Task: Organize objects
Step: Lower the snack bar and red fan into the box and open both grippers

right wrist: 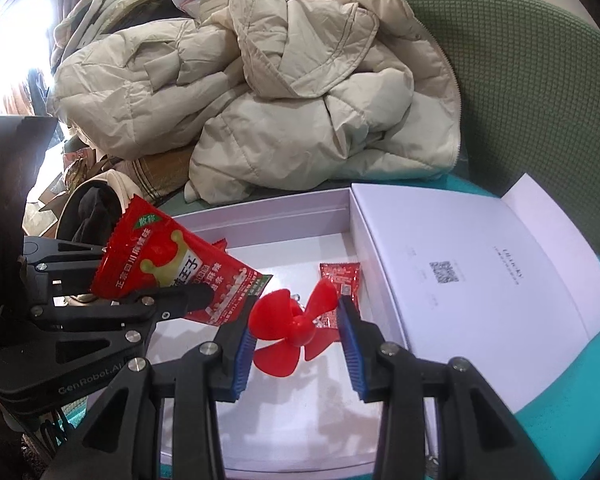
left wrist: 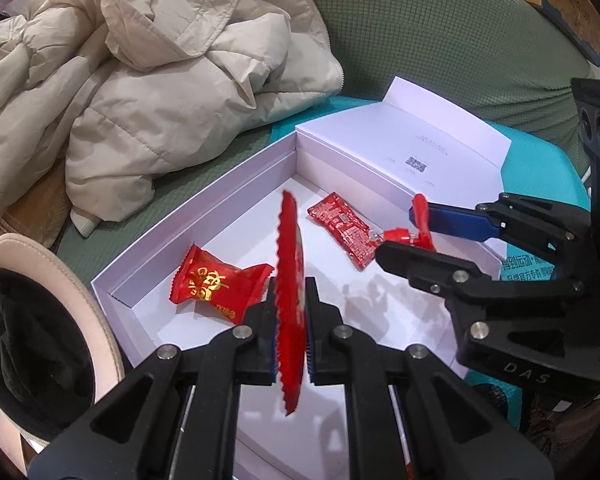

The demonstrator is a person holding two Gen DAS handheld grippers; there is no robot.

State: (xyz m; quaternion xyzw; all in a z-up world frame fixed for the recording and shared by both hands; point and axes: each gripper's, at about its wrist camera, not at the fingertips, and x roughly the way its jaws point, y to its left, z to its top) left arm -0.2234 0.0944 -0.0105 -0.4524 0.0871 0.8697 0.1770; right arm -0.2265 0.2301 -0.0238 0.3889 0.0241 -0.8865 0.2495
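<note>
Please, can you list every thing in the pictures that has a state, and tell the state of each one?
Left gripper: shut on the red snack packet, held above the box.
Right gripper: shut on the red propeller, held above the box.
White box: open, two sealed packets lying inside.
Candy packet: sealed, lying flat.
Small red packet: sealed, lying flat.
Box lid: off, lying beside the box.
Beige jacket: crumpled.
</note>
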